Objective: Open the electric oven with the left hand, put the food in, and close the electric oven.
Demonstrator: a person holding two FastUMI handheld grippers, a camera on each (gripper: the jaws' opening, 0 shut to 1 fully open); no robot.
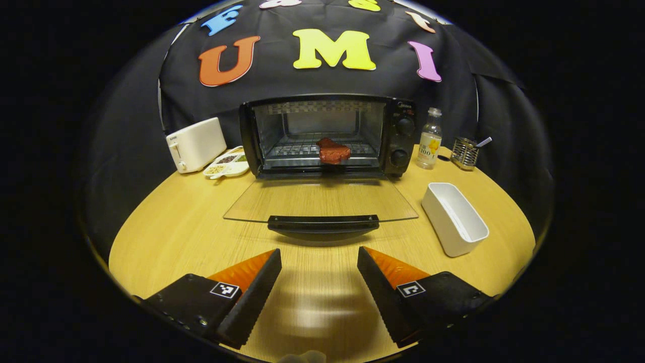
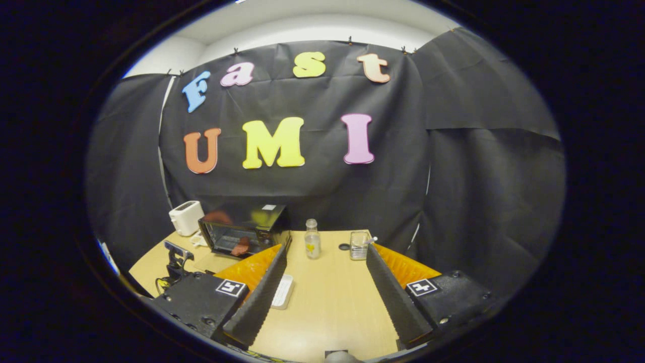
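Observation:
A black electric oven [image 1: 327, 136] stands at the back of the round wooden table, its glass door [image 1: 321, 201] folded flat down toward me. A reddish-brown piece of food [image 1: 333, 151] lies on the wire rack inside. My left gripper [image 1: 319, 259] hovers open just in front of the door's black handle [image 1: 323, 223], nothing between its fingers. In the right gripper view the oven [image 2: 242, 234] sits at lower left with the food [image 2: 241, 247] visible inside. My right gripper [image 2: 326, 254] is open and empty above the table, well right of the oven.
A white toaster [image 1: 195, 144] and a divided dish of spices [image 1: 228, 165] stand left of the oven. A bottle [image 1: 430, 139] and a wire holder [image 1: 464, 153] stand to its right. A white rectangular container [image 1: 454, 218] lies front right. The other gripper [image 2: 174, 262] shows at lower left.

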